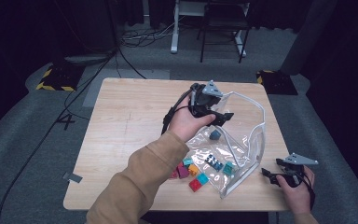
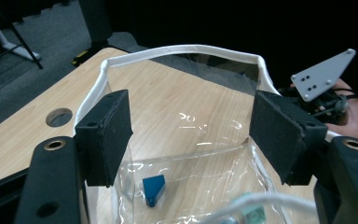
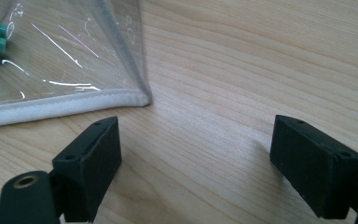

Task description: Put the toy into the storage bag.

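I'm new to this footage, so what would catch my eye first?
A clear plastic bag with a white rim stands open right of the table's centre, the left hand-held gripper at its mouth with jaws apart. Bright toy bricks lie near the front edge, some inside the bag.

The person wears a tan, mustard-coloured sleeve [image 1: 135, 179] with a ribbed cuff on the left arm. The left hand-held gripper [image 1: 223, 116] is black, with a black cable [image 1: 168, 120] looping from its body and a grey three-cornered plate [image 1: 212, 88] on top. The right hand-held gripper [image 1: 266, 173] is black too, with a like grey plate [image 1: 300, 160] pierced by small holes. Each jaw is a black rectangular block faced with a matte pad, with brass-ringed screw holes at its base.
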The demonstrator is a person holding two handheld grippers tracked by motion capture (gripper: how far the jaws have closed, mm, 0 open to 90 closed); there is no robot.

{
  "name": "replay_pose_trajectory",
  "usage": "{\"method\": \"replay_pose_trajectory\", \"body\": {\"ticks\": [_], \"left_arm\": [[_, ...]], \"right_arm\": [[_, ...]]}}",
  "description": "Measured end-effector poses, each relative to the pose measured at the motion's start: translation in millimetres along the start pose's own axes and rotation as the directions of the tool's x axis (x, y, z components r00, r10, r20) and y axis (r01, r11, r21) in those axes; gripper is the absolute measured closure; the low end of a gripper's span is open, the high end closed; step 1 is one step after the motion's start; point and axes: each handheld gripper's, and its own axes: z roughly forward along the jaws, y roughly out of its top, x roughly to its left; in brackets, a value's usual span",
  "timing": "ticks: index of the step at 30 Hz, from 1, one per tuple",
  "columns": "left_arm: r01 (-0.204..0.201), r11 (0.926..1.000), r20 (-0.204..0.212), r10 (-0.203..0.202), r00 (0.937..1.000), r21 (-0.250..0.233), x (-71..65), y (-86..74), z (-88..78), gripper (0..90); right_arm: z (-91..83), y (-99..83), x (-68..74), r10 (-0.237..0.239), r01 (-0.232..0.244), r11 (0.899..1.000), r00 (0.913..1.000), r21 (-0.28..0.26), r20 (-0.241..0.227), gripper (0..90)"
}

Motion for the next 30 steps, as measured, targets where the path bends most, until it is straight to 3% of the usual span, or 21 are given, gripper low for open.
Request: {"method": "replay_pose_trajectory", "body": {"ticks": [10,14,20,25,30], "left_arm": [[0.001,1.0,-0.024,-0.001,0.9997,-0.005,-0.4,-21.9,-36.3,29.7],[-0.013,0.9999,-0.048,0.013,0.9988,-0.001,-1.6,-30.9,-46.2,29.6],[-0.011,0.9999,-0.044,0.011,0.999,0.006,-3.7,-44.6,-56.0,29.4],[0.005,0.9999,-0.055,-0.004,0.9985,0.013,-6.0,-70.1,-69.4,29.5],[0.03,0.9994,-0.062,-0.029,0.9977,0.019,-4.7,-89.6,-72.3,30.0]], "right_arm": [[0.1,0.0,0.1,0.0,0.0,1.0,1.0,0.0,0.001,16.5],[0.1,0.0,0.1,0.001,-0.001,1.0,1.0,0.0,0.001,16.5],[0.0,0.0,0.0,0.0,0.0,1.0,1.0,0.0,0.001,16.5],[0.1,0.0,0.0,0.0,0.0,1.0,1.0,0.0,0.001,16.5],[0.1,0.0,0.1,0.001,-0.001,1.0,1.0,0.0,0.001,16.5]]}}
